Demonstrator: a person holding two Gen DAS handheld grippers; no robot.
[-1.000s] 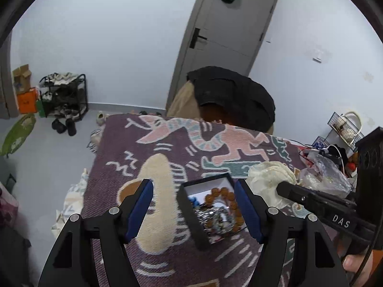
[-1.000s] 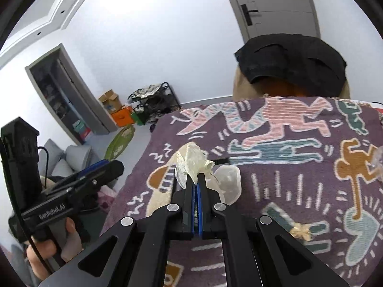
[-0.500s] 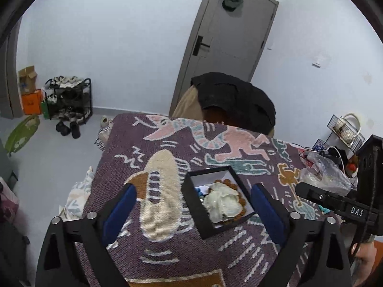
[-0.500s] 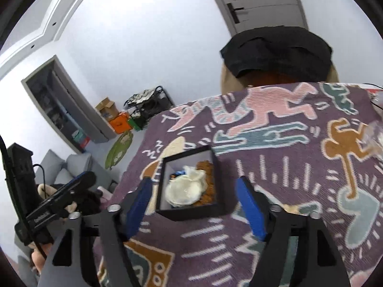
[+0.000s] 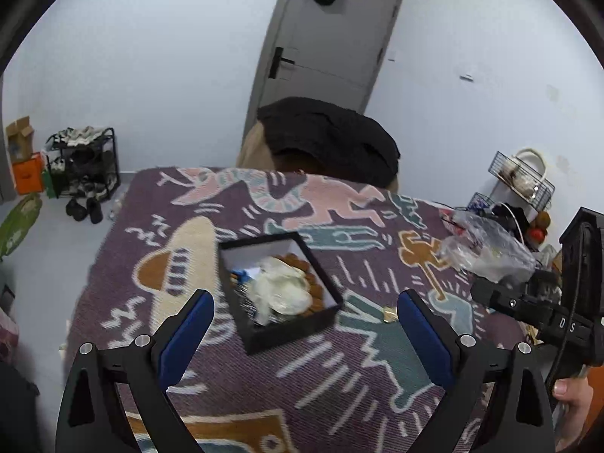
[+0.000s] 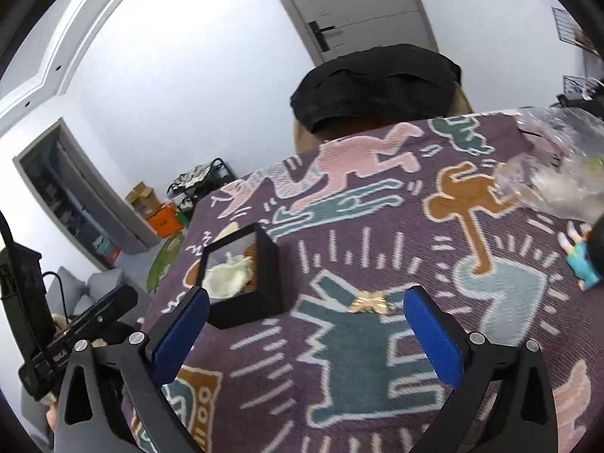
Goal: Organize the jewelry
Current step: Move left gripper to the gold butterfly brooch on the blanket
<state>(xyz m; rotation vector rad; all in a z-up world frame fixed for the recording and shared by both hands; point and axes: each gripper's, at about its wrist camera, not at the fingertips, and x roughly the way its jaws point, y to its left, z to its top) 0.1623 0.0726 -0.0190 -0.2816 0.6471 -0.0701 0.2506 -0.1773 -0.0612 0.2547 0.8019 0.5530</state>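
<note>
Gold trinket: a small butterfly-shaped gold piece (image 6: pixel 372 302) lies flat on the patterned cloth (image 6: pixel 377 358), right between the tips of the right claw (image 6: pixel 305 319). It looks light, thin and probably slippery on its faces, so I'd judge a pinch across its narrow middle to be the best hold.
Jewelry box: the black open box (image 5: pixel 290 324) sits on the desk just beyond the left claw (image 5: pixel 305 319), already carrying a crumpled whitish bag (image 5: pixel 281 288), brown beads (image 5: pixel 315 287) and something silvery and blue.
Right claw: its jaws are opening, very wide now, nothing pressed between the pads.
Left claw: spread wide and empty, framing the box without touching it.
Handling risk: the woven cloth is soft, so the fingertips may snag the weave or push the flat trinket along instead of lifting it.
Around: a clear plastic bag (image 6: pixel 547 173) at the far right, a small teal figure (image 6: pixel 583 260) near it, well apart from the trinket.
In the way: nothing between the trinket and the box; the box wall itself stands close on the left.
</note>
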